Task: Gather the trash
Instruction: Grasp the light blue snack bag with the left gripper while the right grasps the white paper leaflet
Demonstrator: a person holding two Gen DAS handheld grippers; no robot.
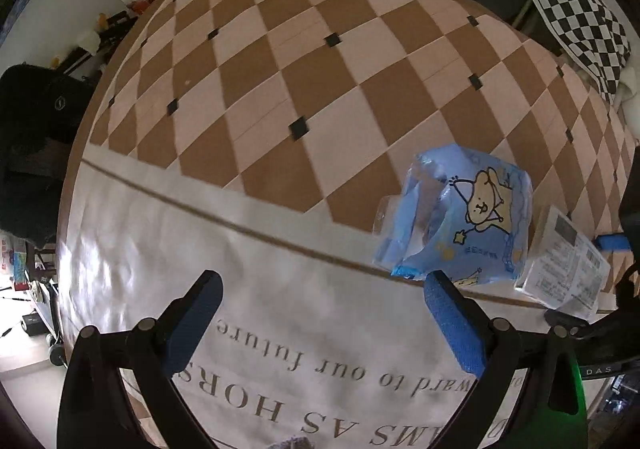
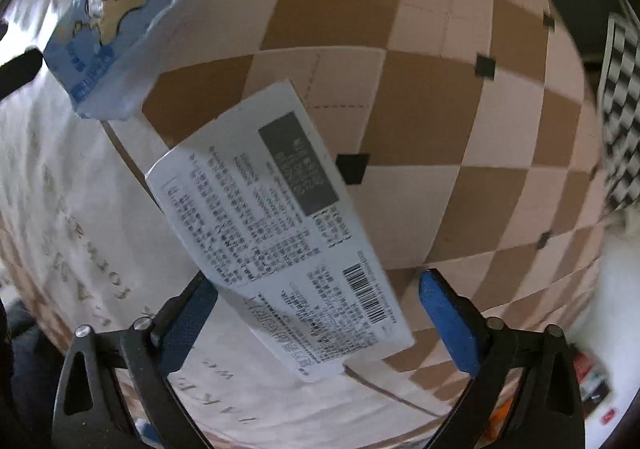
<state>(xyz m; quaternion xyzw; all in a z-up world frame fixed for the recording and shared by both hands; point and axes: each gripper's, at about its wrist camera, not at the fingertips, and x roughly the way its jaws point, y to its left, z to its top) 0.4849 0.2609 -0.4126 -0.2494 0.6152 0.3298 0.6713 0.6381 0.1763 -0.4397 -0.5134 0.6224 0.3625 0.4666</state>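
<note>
Your left gripper [image 1: 320, 325] hovers over the cream band of the tabletop [image 1: 280, 61], fingers spread wide and holding nothing. Take the blue wrapper [image 1: 456, 217] as your landmark: it lies just ahead and to the right of your left gripper's right finger [image 1: 452, 325], sitting across the brown line where the checks meet the cream band. It looks crumpled and puffed, so it will probably squash and slide rather than resist.

Right of the wrapper, nearly touching it, lies the white label [image 2: 280, 225], printed side up with its barcode toward you. Your right gripper [image 2: 316, 325] has its fingers released, one on each side of the label's near end; whether the left finger [image 2: 188, 321] already touches the edge, I cannot tell. The label seems the step in hand. It appears thin and flat, so closing above it would likely catch only air. Lower until the fingers meet the cloth, then close slowly so the sheet buckles up between them. Keep the label's long axis running between the fingers, and stay clear of the wrapper, which a sideways sweep could knock away
</note>
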